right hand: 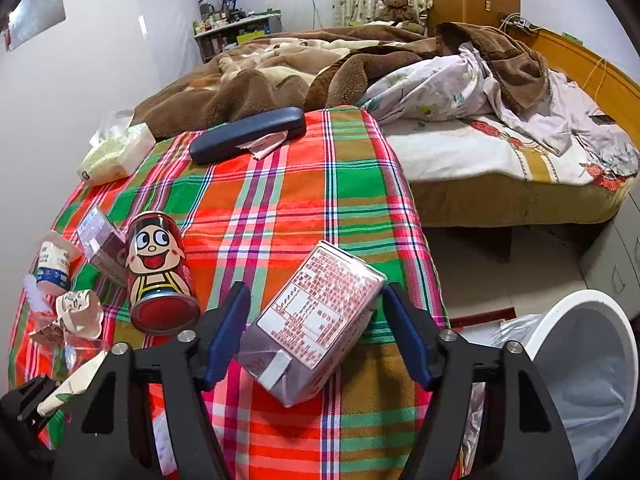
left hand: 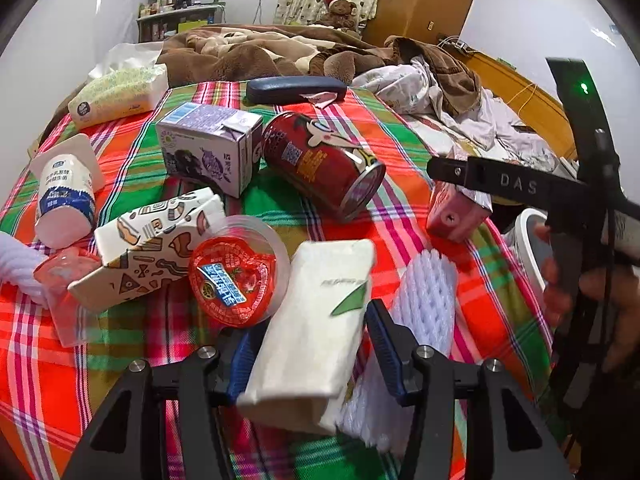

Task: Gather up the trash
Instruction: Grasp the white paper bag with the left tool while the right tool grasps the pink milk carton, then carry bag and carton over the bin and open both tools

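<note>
The left gripper (left hand: pixel 308 344) clasps a tissue pack (left hand: pixel 316 332); the right gripper (right hand: pixel 316 328) straddles a pink carton (right hand: pixel 316 324) near the bin (right hand: pixel 592 364), contact unclear. A loose squeeze could drop either.

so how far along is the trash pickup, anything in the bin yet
Nothing visible in the white bin yet; what shows of its liner looks bare. In hand: the left gripper straddles a white tissue pack, and the right gripper straddles a pink drink carton. Still on the plaid cloth: red can, purple carton, jelly cup, yogurt cup, patterned box.
</note>
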The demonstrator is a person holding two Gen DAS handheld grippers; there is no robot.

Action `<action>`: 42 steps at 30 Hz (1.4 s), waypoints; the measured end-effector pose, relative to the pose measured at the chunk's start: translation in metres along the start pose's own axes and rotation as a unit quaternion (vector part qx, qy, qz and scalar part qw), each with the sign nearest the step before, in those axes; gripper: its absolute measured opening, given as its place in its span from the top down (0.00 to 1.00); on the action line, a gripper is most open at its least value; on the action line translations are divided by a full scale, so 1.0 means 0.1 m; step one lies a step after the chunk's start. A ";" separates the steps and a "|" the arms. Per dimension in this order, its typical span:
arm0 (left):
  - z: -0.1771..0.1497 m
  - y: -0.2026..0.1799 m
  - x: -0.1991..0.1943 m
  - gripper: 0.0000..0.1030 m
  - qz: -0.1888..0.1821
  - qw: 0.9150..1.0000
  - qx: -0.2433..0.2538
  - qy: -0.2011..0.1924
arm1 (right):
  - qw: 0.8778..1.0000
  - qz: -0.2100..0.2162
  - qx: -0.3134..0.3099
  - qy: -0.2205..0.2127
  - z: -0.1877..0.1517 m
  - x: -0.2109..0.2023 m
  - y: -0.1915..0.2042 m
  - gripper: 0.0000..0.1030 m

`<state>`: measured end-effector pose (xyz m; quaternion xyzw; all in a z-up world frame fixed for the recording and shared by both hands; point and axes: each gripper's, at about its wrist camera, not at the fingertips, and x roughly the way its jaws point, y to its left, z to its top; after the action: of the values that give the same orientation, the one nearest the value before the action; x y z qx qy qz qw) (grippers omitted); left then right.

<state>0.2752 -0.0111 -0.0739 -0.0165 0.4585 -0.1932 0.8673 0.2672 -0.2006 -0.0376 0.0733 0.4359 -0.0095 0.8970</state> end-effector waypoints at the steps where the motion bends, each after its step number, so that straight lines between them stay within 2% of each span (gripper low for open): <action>1: 0.01 0.00 0.00 0.53 -0.003 1.000 -0.005 -0.002 | 1.000 0.003 0.002 -0.001 0.00 0.00 -0.01 0.49; 2: 0.02 0.00 0.00 0.54 -0.003 1.000 -0.010 -0.005 | 1.000 0.001 0.003 -0.002 0.00 0.00 -0.01 0.52; 4: 0.03 0.00 0.02 0.62 -0.002 1.000 -0.014 -0.004 | 1.000 0.000 -0.002 -0.003 0.00 -0.01 0.01 0.56; 9: 0.05 -0.02 -0.02 0.75 -0.007 1.000 -0.022 -0.015 | 1.000 0.006 -0.006 -0.010 -0.03 -0.03 -0.01 0.59; 14: 0.04 -0.02 -0.05 0.77 0.000 0.999 -0.029 -0.022 | 1.000 0.017 0.003 -0.018 -0.07 -0.08 -0.06 0.63; 26: 0.05 -0.12 -0.30 0.77 0.010 0.998 -0.038 -0.056 | 0.998 0.054 0.018 -0.040 -0.14 -0.31 -0.16 0.63; 37: 0.05 -0.35 -0.62 0.77 0.009 0.996 -0.019 -0.085 | 0.995 0.073 0.021 -0.060 -0.25 -0.64 -0.26 0.63; 42: 0.04 -0.53 -0.75 0.77 -0.002 0.995 -0.008 -0.097 | 0.994 0.076 0.026 -0.078 -0.33 -0.86 -0.38 0.63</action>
<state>0.2235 -0.0347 -0.0015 -0.0429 0.3739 -0.1893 0.9070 0.1851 -0.2375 0.0056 0.1284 0.3577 0.0420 0.9240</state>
